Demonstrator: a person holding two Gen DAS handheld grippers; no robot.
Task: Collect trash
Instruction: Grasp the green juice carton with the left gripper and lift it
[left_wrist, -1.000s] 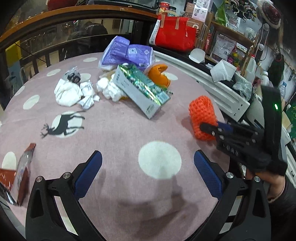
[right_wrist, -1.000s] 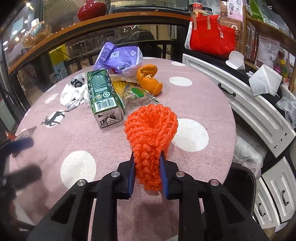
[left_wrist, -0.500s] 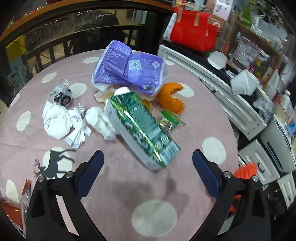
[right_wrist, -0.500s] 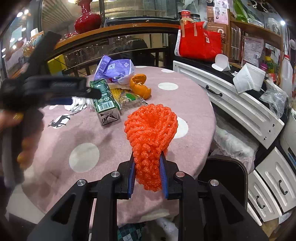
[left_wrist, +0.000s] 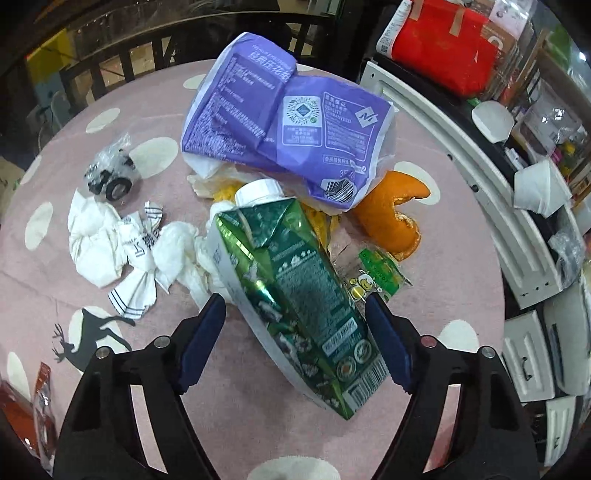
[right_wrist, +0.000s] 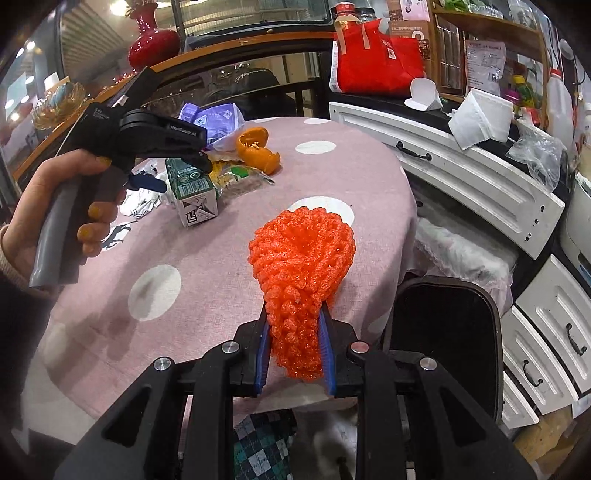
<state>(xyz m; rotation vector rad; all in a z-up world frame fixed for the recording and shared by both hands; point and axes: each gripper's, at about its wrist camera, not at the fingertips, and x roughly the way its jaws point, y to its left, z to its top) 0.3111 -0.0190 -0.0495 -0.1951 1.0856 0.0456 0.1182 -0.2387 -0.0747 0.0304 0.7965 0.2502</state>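
A green drink carton (left_wrist: 295, 295) lies on its side on the pink dotted tablecloth (left_wrist: 155, 369). My left gripper (left_wrist: 293, 308) straddles the carton; its jaws are closing, with small gaps still showing at both blue pads. In the right wrist view a hand holds the left gripper (right_wrist: 183, 176) over the carton (right_wrist: 194, 192). My right gripper (right_wrist: 295, 332) is shut on an orange foam fruit net (right_wrist: 303, 251), held above the table's right edge.
Around the carton lie a purple bag (left_wrist: 288, 122), orange peel (left_wrist: 391, 218), crumpled white tissues (left_wrist: 110, 243), a green snack wrapper (left_wrist: 376, 273) and a small bagged black item (left_wrist: 110, 177). A dark bin (right_wrist: 443, 332) stands beside the table, white drawers (right_wrist: 480, 177) behind it.
My left gripper has moved in over the trash pile, tilted downward, and its jaws have narrowed around the carton. My right gripper has drifted toward the table's edge with the foam net; the bin has come into view.
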